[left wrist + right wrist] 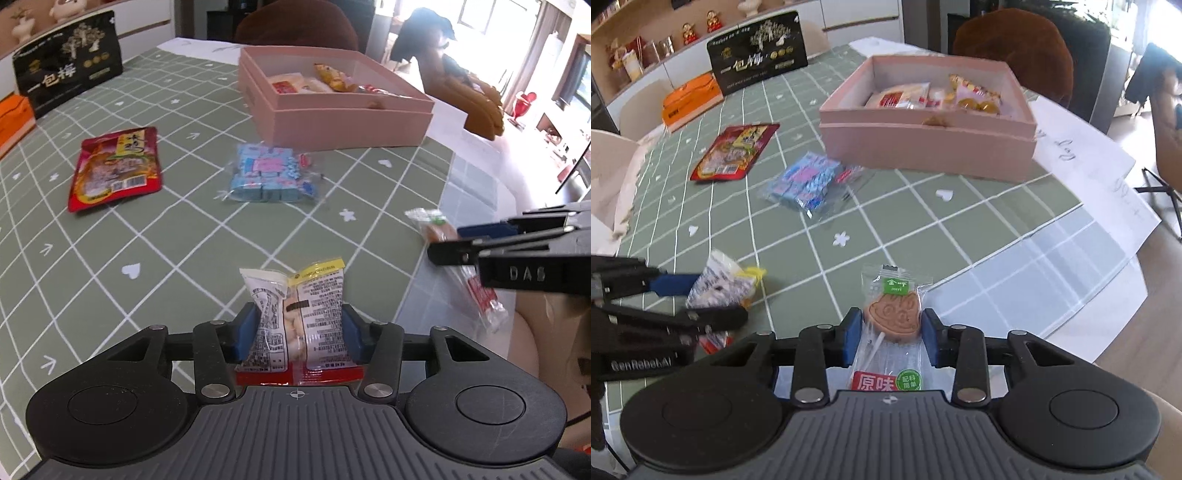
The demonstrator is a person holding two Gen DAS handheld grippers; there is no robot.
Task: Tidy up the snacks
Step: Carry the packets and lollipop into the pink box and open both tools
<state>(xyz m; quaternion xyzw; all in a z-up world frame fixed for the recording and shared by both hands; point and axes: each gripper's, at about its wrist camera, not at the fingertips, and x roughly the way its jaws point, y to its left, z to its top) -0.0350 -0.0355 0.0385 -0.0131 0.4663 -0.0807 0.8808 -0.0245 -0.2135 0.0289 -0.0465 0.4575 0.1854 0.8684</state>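
The table [110, 236] carries a pink box [332, 122] at the far side, already partly filled. A red pouch [116, 168] and a blue candy bag [267, 173] lie loose before the box.

The left gripper [299, 332] is closed on a small snack packet [299, 317], both pads pressing its sides. The right gripper [890, 339] is closed on a lollipop [892, 321] in clear wrap.

Lift both clear of the cloth before travelling. Release only once over the box opening; the thin wrappers may slip.
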